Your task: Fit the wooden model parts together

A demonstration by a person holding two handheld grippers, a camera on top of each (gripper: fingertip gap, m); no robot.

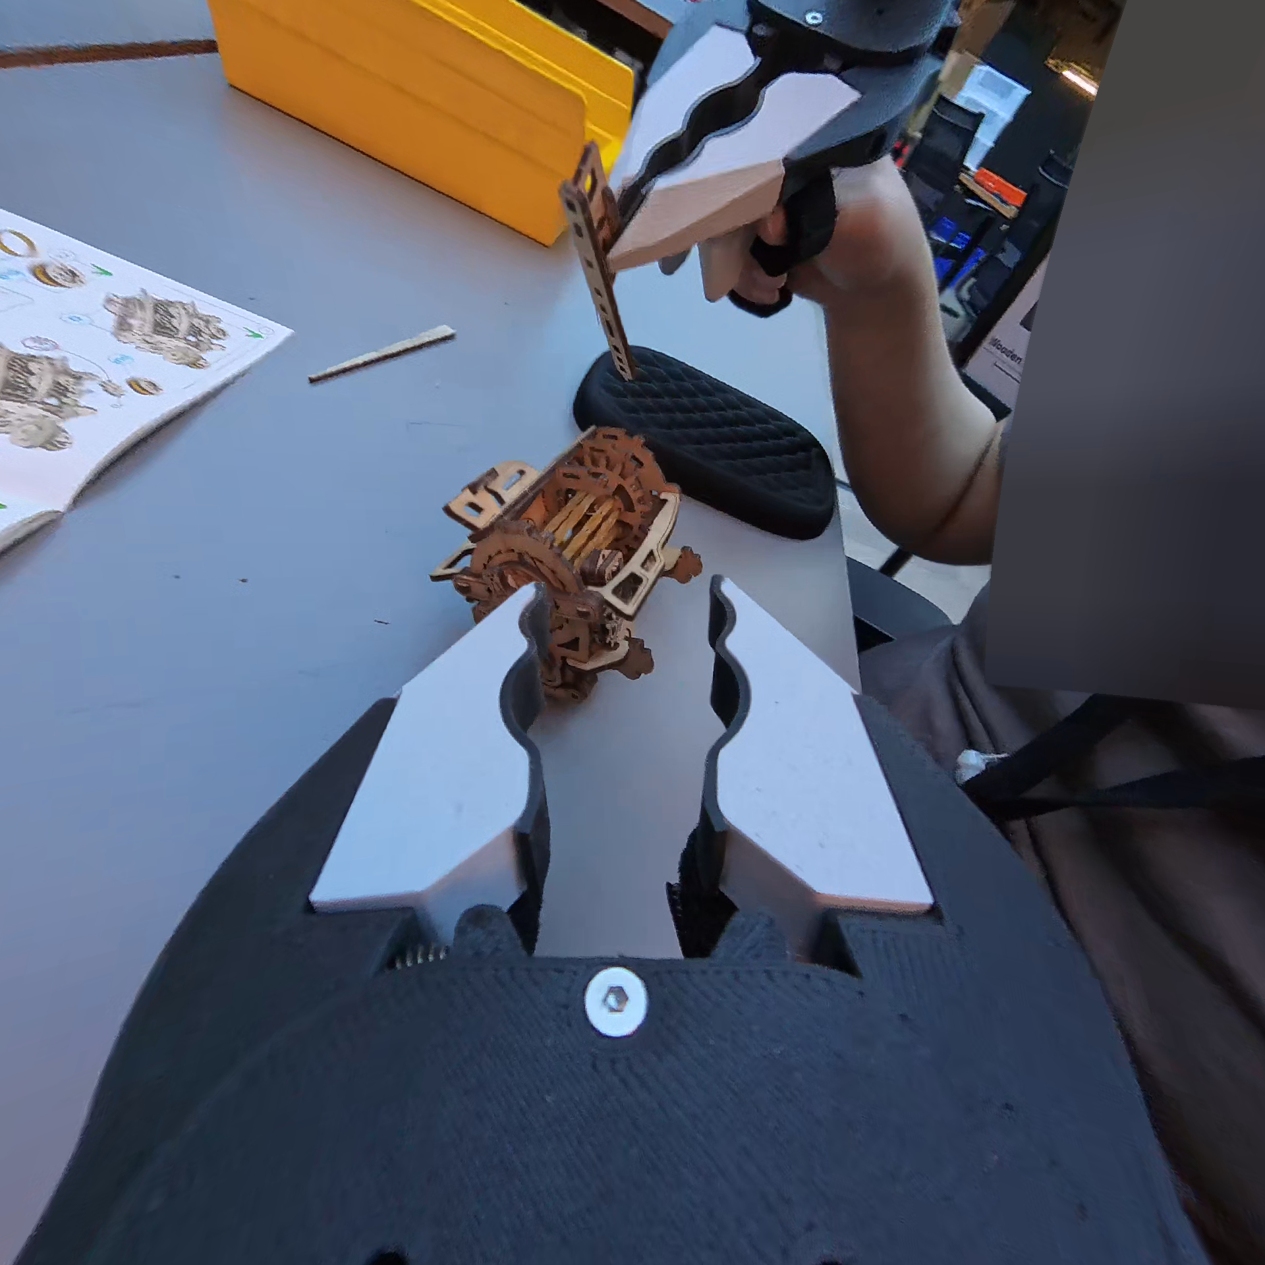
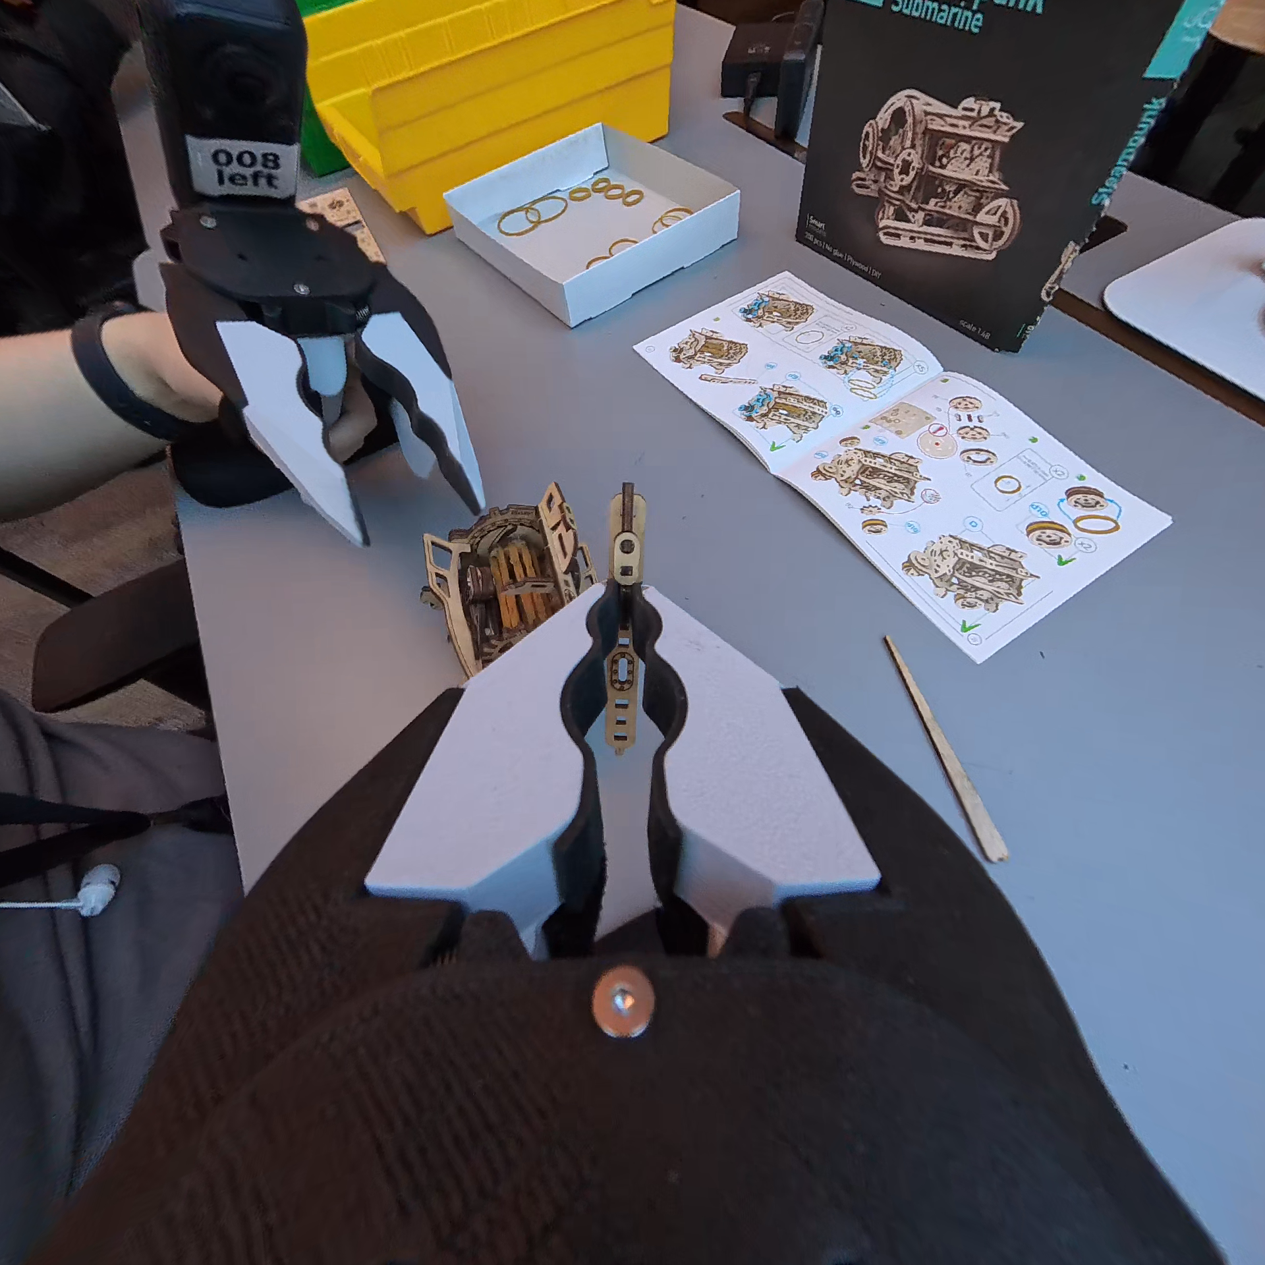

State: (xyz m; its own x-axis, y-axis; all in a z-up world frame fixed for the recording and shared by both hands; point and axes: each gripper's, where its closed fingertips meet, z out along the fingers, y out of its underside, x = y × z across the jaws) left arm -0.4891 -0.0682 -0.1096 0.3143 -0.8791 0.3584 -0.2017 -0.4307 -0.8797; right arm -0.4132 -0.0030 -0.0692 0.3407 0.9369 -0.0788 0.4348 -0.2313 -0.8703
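Wooden and half built, the model (image 1: 568,547) stands on the grey table (image 1: 205,547) — every place below is taken from it. Just short of it the left gripper (image 1: 623,602) hovers with its jaws wide apart, gripping nothing. Beyond it and raised above the table, the right gripper (image 2: 623,589) has its jaws pinched on a slotted wooden strip (image 2: 624,616) — the strip hangs upright. A thin wooden stick (image 1: 383,352) lies farther off, beside the open instruction booklet (image 1: 103,363).
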